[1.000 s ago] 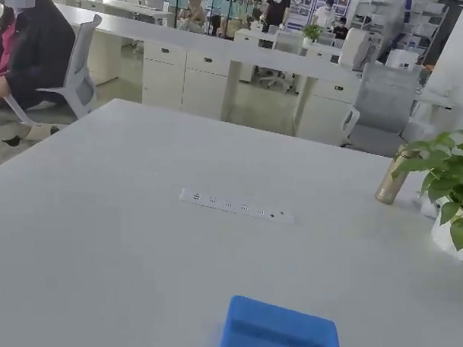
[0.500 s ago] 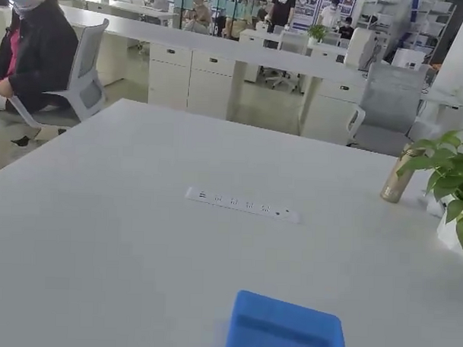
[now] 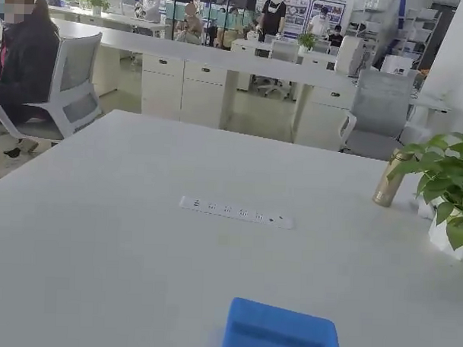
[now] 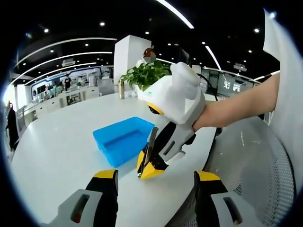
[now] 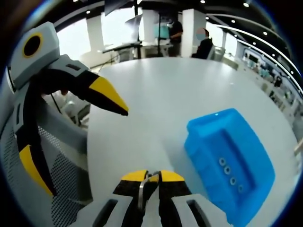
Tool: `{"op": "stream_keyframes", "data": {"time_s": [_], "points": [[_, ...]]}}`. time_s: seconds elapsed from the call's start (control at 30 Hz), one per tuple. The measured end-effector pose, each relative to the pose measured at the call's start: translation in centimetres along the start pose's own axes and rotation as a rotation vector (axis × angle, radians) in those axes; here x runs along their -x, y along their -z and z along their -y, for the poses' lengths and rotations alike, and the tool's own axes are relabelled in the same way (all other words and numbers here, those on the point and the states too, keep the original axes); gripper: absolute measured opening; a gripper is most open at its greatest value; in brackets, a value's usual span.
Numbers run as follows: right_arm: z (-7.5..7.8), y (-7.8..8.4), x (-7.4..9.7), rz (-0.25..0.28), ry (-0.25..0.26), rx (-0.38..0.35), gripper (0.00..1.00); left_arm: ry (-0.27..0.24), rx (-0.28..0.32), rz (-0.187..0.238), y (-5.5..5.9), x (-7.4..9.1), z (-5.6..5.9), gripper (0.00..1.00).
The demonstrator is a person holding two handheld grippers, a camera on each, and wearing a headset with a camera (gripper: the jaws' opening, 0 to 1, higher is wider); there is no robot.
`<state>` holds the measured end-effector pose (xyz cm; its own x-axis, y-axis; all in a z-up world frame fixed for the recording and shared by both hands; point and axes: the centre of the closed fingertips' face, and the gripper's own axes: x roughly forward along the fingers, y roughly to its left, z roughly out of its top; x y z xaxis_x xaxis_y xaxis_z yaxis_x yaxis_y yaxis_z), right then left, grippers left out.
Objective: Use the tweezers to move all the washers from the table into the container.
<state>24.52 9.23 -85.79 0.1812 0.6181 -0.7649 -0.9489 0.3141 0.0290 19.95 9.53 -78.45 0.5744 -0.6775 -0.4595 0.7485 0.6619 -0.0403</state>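
The blue container (image 5: 229, 165) lies on the white table (image 5: 156, 109) and holds several small washers (image 5: 227, 170) in a row. My right gripper (image 5: 147, 177) is shut on the metal tweezers (image 5: 141, 191), just short of the container's near side. In the left gripper view the right gripper (image 4: 147, 171) points down at the table edge beside the container (image 4: 123, 139), with the tweezers (image 4: 151, 142) held between its jaws. My left gripper (image 4: 156, 176) is open and holds nothing. It also comes into the right gripper view as the left gripper (image 5: 87, 153), with its jaws wide apart.
A white power strip (image 3: 236, 212) lies mid-table beyond the container (image 3: 281, 331). A gold bottle (image 3: 389, 179) and a potted plant (image 3: 448, 189) stand at the right edge. A mesh chair (image 4: 255, 156) sits by the table's near edge. A person (image 3: 22, 59) sits far left.
The head camera has shifted a little. A white gripper part that showed at the bottom edge by the container has dropped out of the picture. The container has not moved.
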Motion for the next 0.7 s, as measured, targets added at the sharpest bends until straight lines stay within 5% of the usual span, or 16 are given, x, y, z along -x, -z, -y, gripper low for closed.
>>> {"op": "stream_keyframes", "data": {"time_s": [0.3,0.7], "points": [[0.2,0.1,1.1,-0.001,0.005,-0.034,0.05,-0.008,0.006,0.008,-0.1,0.1,-0.2,0.64],[2.6,-4.7,4.7,0.123,0.034,-0.041,0.05,0.006,-0.015,0.006,-0.1,0.1,0.2,0.64]]}}
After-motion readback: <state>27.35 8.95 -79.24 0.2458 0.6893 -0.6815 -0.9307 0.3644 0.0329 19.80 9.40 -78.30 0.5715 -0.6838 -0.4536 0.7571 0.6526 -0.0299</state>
